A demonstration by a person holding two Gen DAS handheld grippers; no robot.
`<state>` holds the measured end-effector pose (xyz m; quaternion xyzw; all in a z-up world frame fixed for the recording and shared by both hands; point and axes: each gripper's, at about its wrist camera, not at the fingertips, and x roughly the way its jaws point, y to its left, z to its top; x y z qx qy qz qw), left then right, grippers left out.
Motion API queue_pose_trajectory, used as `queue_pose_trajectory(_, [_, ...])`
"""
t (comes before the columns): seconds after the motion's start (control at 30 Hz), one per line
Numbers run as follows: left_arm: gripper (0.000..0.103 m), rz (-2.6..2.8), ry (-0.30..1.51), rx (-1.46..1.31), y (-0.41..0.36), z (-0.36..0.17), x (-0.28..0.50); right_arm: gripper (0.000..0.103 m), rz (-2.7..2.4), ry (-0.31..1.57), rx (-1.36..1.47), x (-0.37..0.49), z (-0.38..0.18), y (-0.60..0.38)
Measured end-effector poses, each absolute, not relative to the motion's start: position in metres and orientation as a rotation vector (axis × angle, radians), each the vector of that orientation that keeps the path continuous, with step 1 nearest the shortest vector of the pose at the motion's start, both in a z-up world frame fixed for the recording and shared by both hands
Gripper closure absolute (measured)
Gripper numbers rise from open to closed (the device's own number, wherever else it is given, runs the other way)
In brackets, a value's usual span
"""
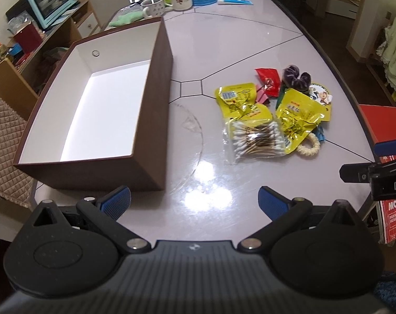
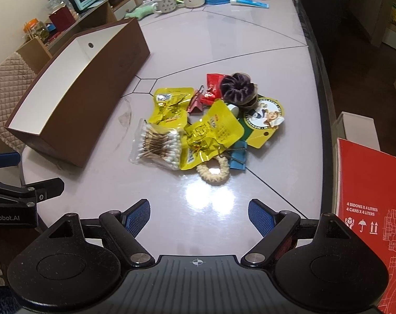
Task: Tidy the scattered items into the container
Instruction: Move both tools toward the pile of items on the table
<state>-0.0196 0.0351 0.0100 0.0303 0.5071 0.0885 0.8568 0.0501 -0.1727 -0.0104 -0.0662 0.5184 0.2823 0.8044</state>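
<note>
A: Left wrist view first. Left gripper [image 1: 194, 201] spread wide over bare glossy grey table [image 1: 237, 39], nothing between the blue pads. Brown cardboard box with white lining [image 1: 156, 104] just ahead to the left, open-topped, nothing inside.

B: And the scattered things?

A: Heaped right of the box, well apart from it: clear bag of cotton swabs [image 1: 252, 141] nearest, crinkled yellow foil sachets [image 1: 235, 99] behind and beside, red wrapper [image 1: 269, 78], dark purple velvet scrunchie [image 1: 297, 77], cream braided hair tie [image 1: 309, 145] peeking out under a sachet.

B: Right wrist view?

A: Right gripper [image 2: 199, 217] likewise gaping, empty, aimed at the same pile. Swab bag [image 2: 158, 145] to the left, hair tie [image 2: 214, 171] closest, scrunchie [image 2: 237, 87] perched on a round printed card tag [image 2: 265, 116]. Box [image 2: 75, 120] off to the left.

B: Risks from here?

A: Overlap, mostly. Pinching one slick sachet likely to drag neighbours along or slip free. Flat film hard to nip off a smooth tabletop. Both grippers near one pile, so a collision possible if reaching together.
</note>
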Motion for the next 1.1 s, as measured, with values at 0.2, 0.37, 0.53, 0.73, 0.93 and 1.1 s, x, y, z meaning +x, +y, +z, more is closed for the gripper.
queue_pose_trajectory(0.2, [0.001, 0.210, 1.064, 0.053, 0.041, 0.012, -0.025, 0.018, 0.627, 1.107, -0.158, 0.049, -0.010, -0.164])
queue_pose_trajectory(0.37, [0.000, 0.226, 1.062, 0.044, 0.045, 0.013, -0.029, 0.018, 0.642, 1.106, -0.168, 0.048, -0.011, -0.160])
queue_pose_trajectory(0.53, [0.000, 0.233, 1.061, 0.038, 0.046, 0.013, -0.031, 0.018, 0.649, 1.104, -0.175, 0.048, -0.011, -0.157])
queue_pose_trajectory(0.73, [0.000, 0.227, 1.060, 0.035, 0.044, 0.012, -0.030, 0.018, 0.646, 1.103, -0.172, 0.049, -0.011, -0.159])
queue_pose_trajectory(0.93, [0.001, 0.219, 1.060, 0.032, 0.043, 0.011, -0.028, 0.018, 0.643, 1.103, -0.171, 0.050, -0.011, -0.160])
queue_pose_trajectory(1.1, [0.000, 0.214, 1.061, 0.033, 0.042, 0.010, -0.025, 0.018, 0.641, 1.103, -0.166, 0.052, -0.011, -0.161])
